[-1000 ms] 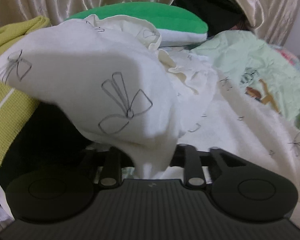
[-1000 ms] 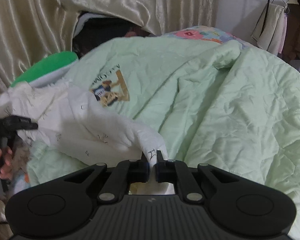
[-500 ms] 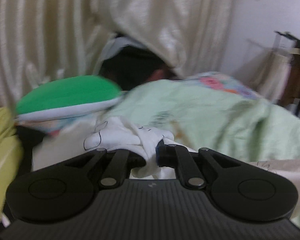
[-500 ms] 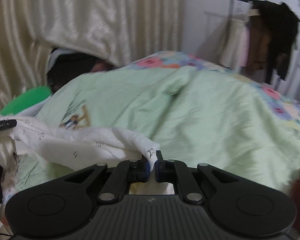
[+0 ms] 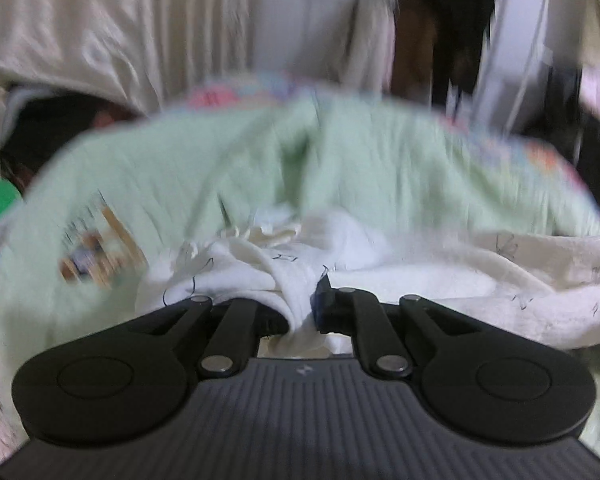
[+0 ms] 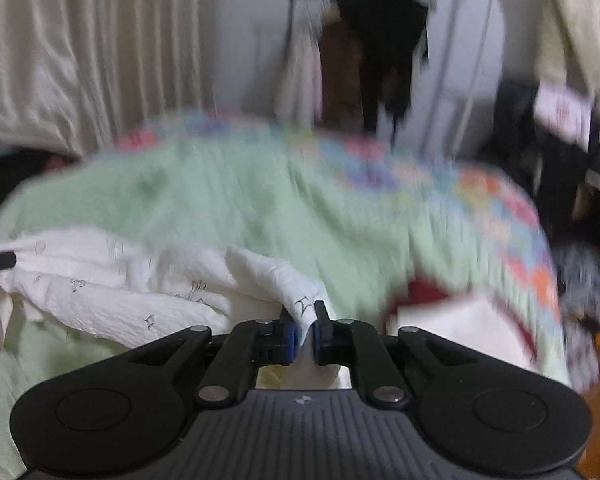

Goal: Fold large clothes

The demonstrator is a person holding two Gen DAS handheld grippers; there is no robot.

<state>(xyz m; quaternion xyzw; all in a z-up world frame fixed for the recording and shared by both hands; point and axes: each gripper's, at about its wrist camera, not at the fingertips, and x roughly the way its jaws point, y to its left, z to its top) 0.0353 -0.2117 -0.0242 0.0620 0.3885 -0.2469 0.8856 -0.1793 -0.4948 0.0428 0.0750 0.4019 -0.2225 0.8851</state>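
Both views blurred. My left gripper (image 5: 300,312) is clamped on a bunched fold of the white garment (image 5: 440,276); my right gripper (image 6: 305,330) pinches another corner of it (image 6: 112,292). The garment hangs slack between them, just over the green quilt (image 6: 240,208) on the bed.

Risk: the left bite holds several layers, so a hidden layer could slip out or fold in crooked.

Long axis runs roughly 9-to-3 o'clock between the grippers; which end is collar, I cannot tell.
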